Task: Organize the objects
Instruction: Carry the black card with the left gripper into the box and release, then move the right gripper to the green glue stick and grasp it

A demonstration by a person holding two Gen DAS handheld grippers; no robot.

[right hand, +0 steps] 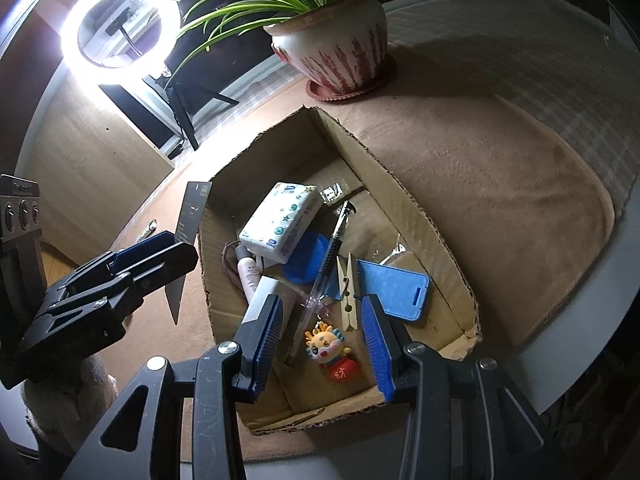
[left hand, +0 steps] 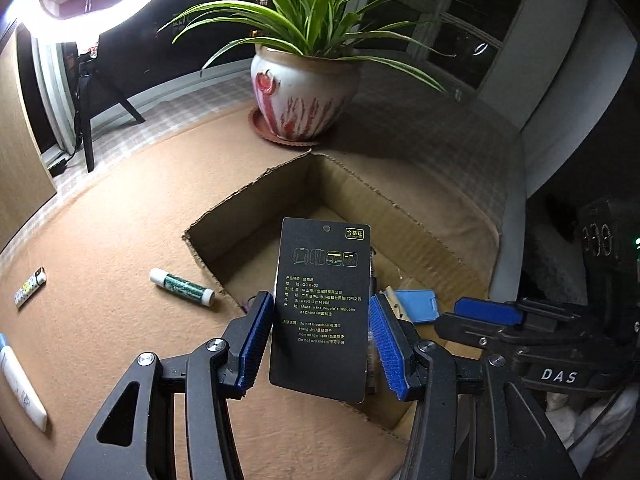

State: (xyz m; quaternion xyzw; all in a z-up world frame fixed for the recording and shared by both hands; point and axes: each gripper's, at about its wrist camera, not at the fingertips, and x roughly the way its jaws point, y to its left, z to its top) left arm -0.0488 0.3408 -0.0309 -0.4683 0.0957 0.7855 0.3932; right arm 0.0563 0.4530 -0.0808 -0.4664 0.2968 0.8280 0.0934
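My left gripper (left hand: 318,344) is shut on a black clothing hang tag (left hand: 322,308) and holds it upright above the near left part of the open cardboard box (left hand: 256,200). The tag also shows edge-on in the right wrist view (right hand: 191,216), in the left gripper's fingers (right hand: 152,256). My right gripper (right hand: 320,342) is open and empty over the box's near end (right hand: 424,216). In the box lie a tissue pack (right hand: 282,216), a pen (right hand: 334,252), a clothespin (right hand: 347,292), a blue case (right hand: 396,290), a blue lid (right hand: 306,258), a tube (right hand: 248,276) and a dragon keychain (right hand: 328,350).
On the brown mat (left hand: 120,232) left of the box lie a green glue stick (left hand: 182,286), a lighter (left hand: 30,286) and a white tube (left hand: 20,388). A potted plant (left hand: 304,92) stands behind the box. A ring light (right hand: 120,24) on a tripod stands at far left.
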